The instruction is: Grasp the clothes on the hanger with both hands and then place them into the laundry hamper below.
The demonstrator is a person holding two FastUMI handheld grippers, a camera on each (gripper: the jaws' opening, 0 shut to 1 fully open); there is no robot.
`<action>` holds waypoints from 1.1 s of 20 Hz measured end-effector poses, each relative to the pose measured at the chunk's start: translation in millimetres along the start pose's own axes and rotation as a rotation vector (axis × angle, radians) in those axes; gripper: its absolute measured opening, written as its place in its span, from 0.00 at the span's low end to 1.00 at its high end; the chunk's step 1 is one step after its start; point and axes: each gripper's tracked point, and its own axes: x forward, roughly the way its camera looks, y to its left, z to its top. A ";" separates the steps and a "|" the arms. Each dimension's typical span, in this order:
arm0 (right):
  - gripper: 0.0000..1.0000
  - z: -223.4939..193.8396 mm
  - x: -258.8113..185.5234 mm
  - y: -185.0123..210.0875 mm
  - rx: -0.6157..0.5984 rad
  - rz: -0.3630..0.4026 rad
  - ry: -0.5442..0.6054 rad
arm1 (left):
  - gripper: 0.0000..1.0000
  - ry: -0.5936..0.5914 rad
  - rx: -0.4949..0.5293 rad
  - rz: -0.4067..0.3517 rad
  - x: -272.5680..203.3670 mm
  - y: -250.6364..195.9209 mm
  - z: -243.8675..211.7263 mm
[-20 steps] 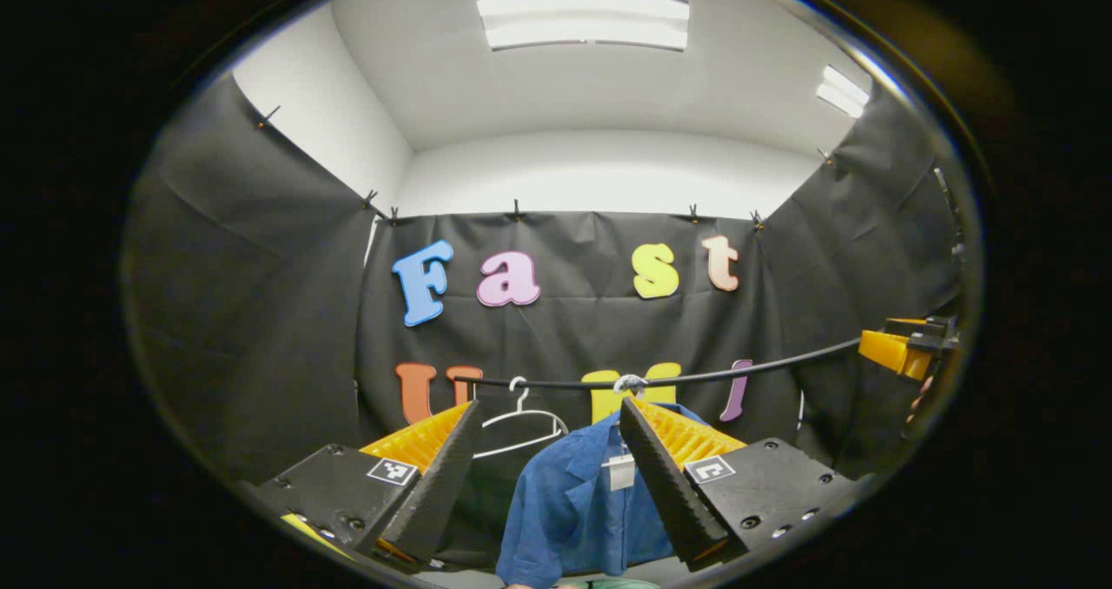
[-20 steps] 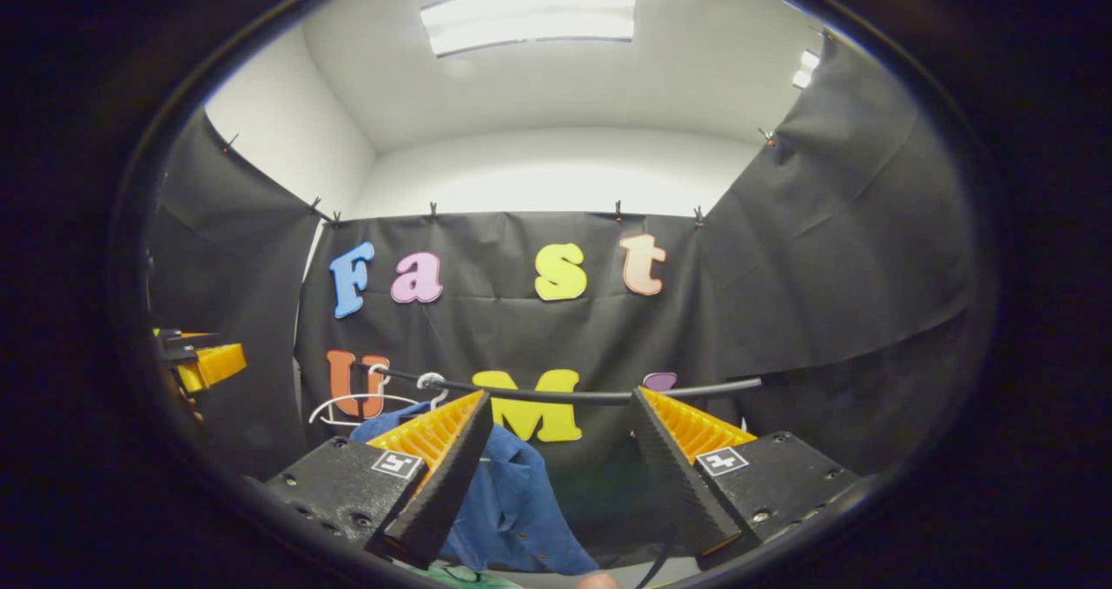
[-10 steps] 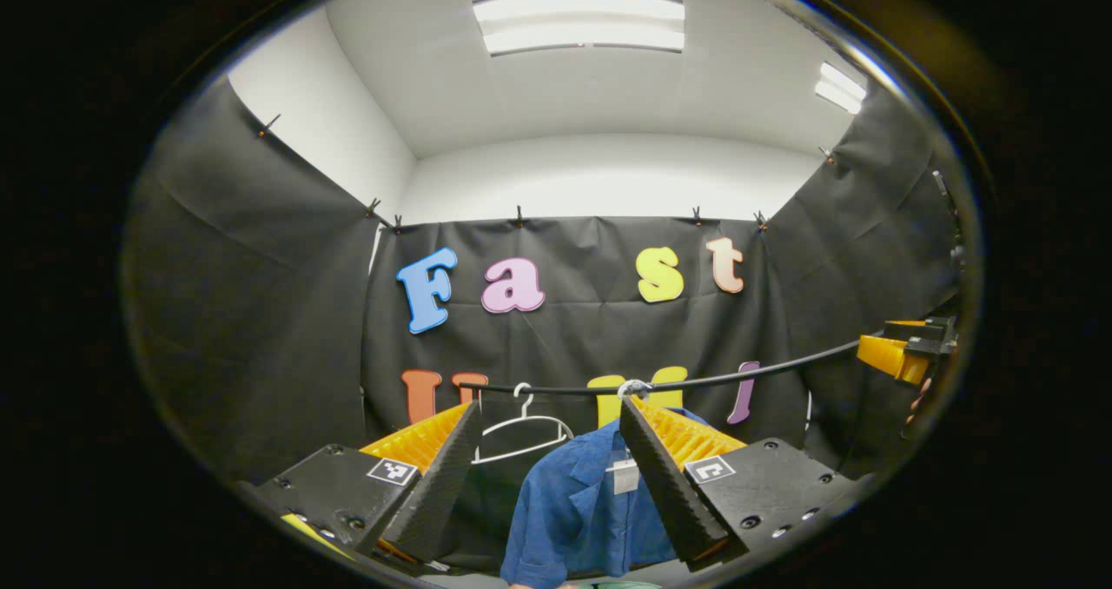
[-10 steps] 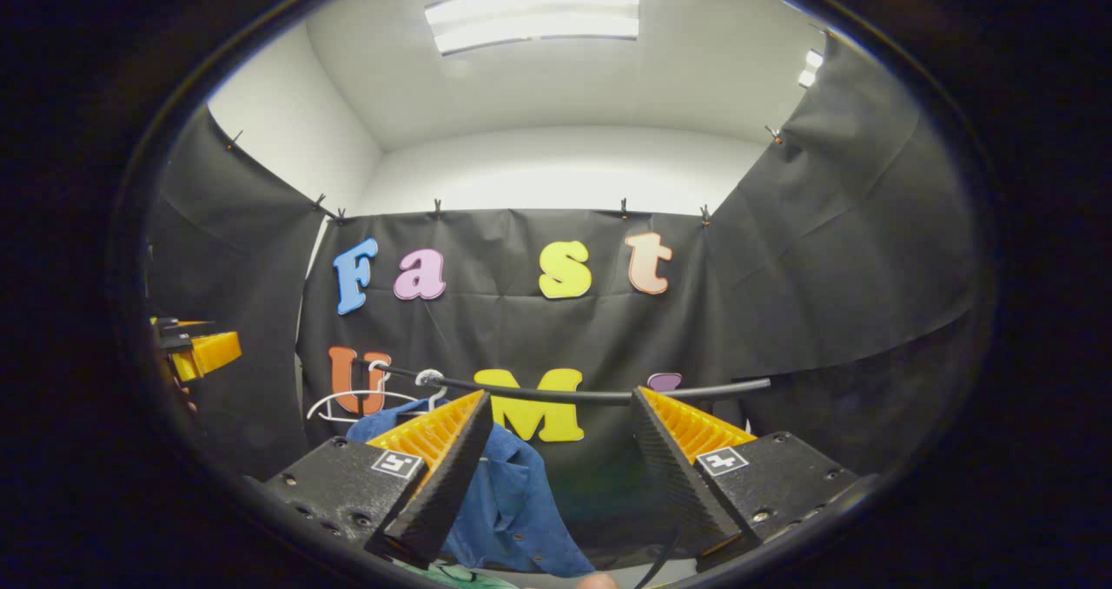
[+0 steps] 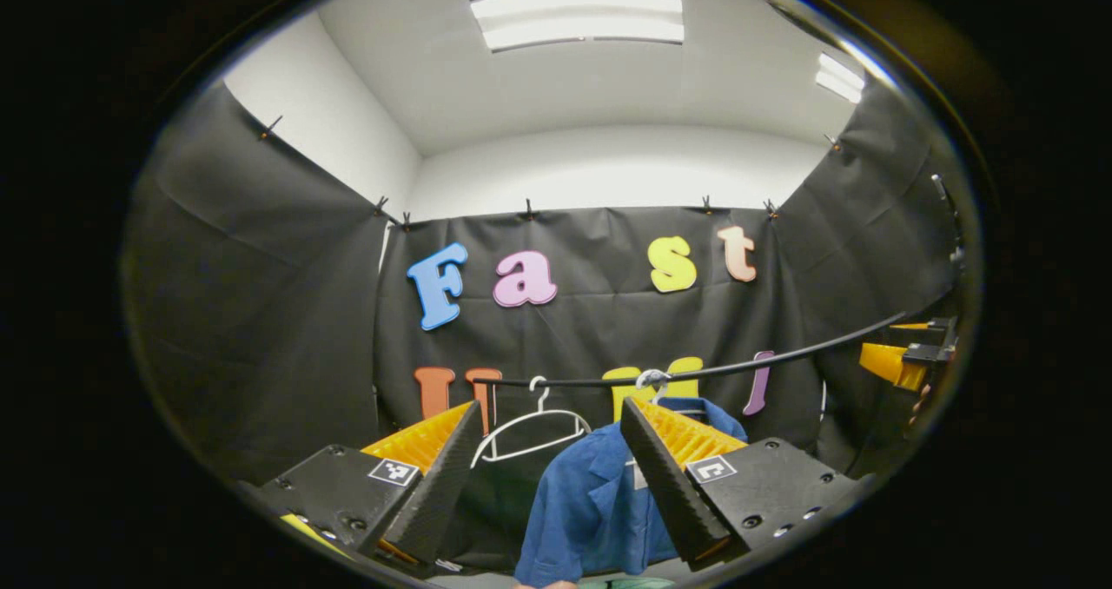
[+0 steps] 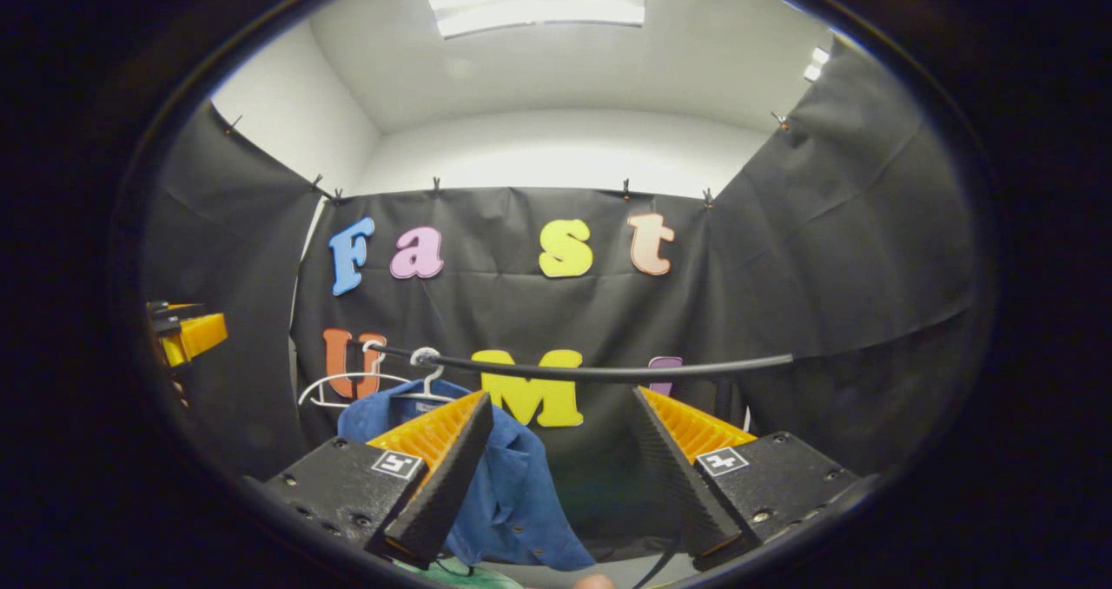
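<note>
A blue shirt (image 5: pixel 599 502) of soft, slightly creased cloth hangs on a thin white wire hanger (image 5: pixel 653 381) from a slim black rod (image 5: pixel 695 370) that runs across the booth in front of the black cloth wall. A second white hanger (image 5: pixel 530 420), bare and triangular, hangs just beside it on the same rod.

The left gripper (image 5: pixel 546 476) has its jaws spread wide, holding nothing; its fingers are wedge-shaped, with ribbed orange backs and black textured pads, and the shirt shows in the gap between them, farther off.

In the right gripper view the right gripper (image 6: pixel 556 476) likewise stands wide open and empty, with the shirt (image 6: pixel 512 493) behind its left finger and the rod (image 6: pixel 591 370) above. A sliver of green shows at the bottom edge of both views; what it is cannot be told.
</note>
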 end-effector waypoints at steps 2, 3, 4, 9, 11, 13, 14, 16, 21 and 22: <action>0.99 -15.3 4.7 8.4 -0.006 -0.006 0.036 | 0.99 0.014 -0.011 -0.017 -0.9 -0.9 -7.3; 0.99 -22.5 7.3 12.4 -0.009 -0.011 0.053 | 0.99 0.022 -0.018 -0.030 -0.9 -3.0 -12.3; 0.99 -28.7 8.5 17.0 -0.011 -0.017 0.068 | 0.99 0.033 -0.024 -0.044 0.0 -5.0 -17.8; 0.99 -54.9 16.4 47.6 -0.023 -0.031 0.112 | 0.99 0.080 -0.057 -0.101 2.4 -11.0 -43.0; 0.99 -66.0 20.3 61.9 -0.027 -0.030 0.133 | 0.99 0.099 -0.075 -0.117 3.8 -9.8 -54.2; 0.99 -78.1 23.9 70.2 -0.039 -0.043 0.159 | 0.99 0.123 -0.082 -0.127 5.6 -8.1 -68.7; 0.99 -85.0 25.4 73.2 -0.045 -0.054 0.176 | 0.99 0.137 -0.084 -0.130 6.5 -7.7 -76.7; 0.99 -100.6 30.1 80.1 -0.049 -0.058 0.207 | 1.00 0.167 -0.093 -0.135 9.0 -10.1 -92.6; 0.99 -138.3 57.8 84.9 -0.051 -0.031 0.267 | 1.00 0.208 -0.114 -0.123 22.7 -23.1 -125.4; 0.99 -144.4 66.3 83.5 -0.049 -0.028 0.271 | 1.00 0.214 -0.116 -0.114 27.7 -26.8 -130.9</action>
